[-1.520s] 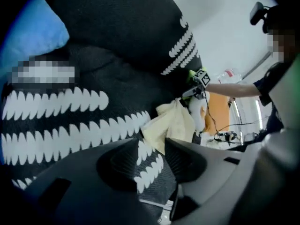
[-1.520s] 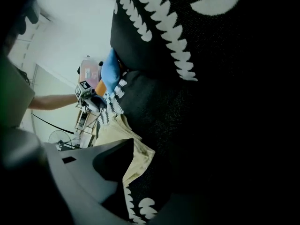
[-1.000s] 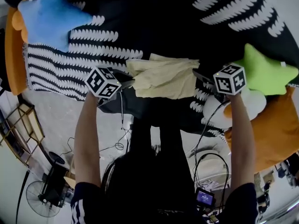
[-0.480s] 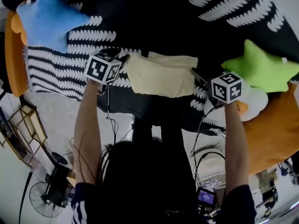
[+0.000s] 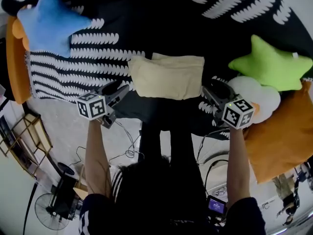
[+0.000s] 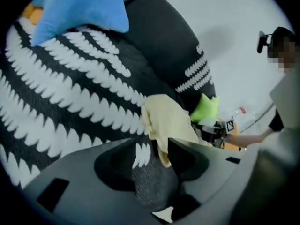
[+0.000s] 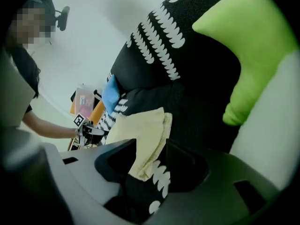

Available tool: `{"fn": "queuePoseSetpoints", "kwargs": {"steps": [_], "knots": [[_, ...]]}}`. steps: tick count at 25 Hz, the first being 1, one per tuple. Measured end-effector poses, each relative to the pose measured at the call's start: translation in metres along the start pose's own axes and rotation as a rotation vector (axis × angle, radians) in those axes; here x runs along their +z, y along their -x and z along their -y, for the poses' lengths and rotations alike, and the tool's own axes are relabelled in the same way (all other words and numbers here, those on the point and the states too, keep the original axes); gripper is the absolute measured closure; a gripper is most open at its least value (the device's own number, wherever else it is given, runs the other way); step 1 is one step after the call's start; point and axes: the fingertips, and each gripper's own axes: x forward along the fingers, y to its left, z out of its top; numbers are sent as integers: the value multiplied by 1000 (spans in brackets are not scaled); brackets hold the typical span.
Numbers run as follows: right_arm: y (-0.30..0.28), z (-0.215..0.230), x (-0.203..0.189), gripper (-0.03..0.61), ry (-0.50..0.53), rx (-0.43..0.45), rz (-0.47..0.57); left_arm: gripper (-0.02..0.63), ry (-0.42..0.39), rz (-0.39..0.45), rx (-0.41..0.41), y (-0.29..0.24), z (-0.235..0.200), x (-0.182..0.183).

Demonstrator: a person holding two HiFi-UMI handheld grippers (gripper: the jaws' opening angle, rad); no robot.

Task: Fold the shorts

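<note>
Both grippers have drawn back from the shorts toward the person, and the left gripper's jaws have just been opening, with nothing pinched between them. At far left an orange cushion lies under a blue star pillow, on a black blanket with white scalloped stripes. The left forearm reaches up from the bottom edge, its gripper tilted downward and aimed up and right at the shorts' left corner, just short of it. The pale yellow shorts lie folded into a flat rectangle in the middle of the blanket, between the two grippers. The right gripper sits just beside the shorts' right edge, angled up and left, its jaws spread; the shorts' corner shows in the gap, but the pads do not press on it. The right forearm is straight. Past it lie a green star pillow, a white cushion and another orange cushion.
</note>
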Motion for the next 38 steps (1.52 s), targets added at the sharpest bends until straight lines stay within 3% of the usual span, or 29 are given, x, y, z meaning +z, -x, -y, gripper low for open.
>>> {"fn": "queuePoseSetpoints", "kwargs": {"steps": [4,6,8,12,14,18,21,26,28,30,32,35,37,38], "knots": [[4,-14,-40,376,-40,34,-69,428,-116,-183,-126,-20,41,-54],[0,-21,-64,377,-37,45,-117,428,-130,-197,-153,-35,52,-66],[-11,-25,-84,391,-2,42,-164,445,-162,-195,-130,-50,53,-69],[-29,-33,-82,496,92,32,-193,579,-231,-186,-88,-65,57,-59],[-29,-43,-74,552,155,49,-212,585,-239,-191,-108,-58,62,-54],[2,-54,-70,557,354,97,-298,591,-303,-186,-207,-26,84,-46],[22,-51,-81,557,477,111,-371,591,-351,-253,-258,-9,89,-65],[19,-38,-140,557,539,60,-522,589,-307,-383,-214,-25,77,-122],[14,-31,-156,557,586,15,-558,582,-304,-423,-158,-32,67,-137],[9,-25,-165,555,647,-24,-590,529,-336,-473,-63,-31,48,-151],[8,-25,-172,541,679,-40,-624,417,-360,-512,17,-22,33,-163],[16,-30,-177,439,640,-60,-641,372,-272,-479,36,-11,33,-169],[25,-33,-173,312,565,-86,-596,347,-226,-438,42,-8,38,-166],[30,-35,-167,306,531,-99,-553,348,-227,-409,54,-6,39,-162]]}}
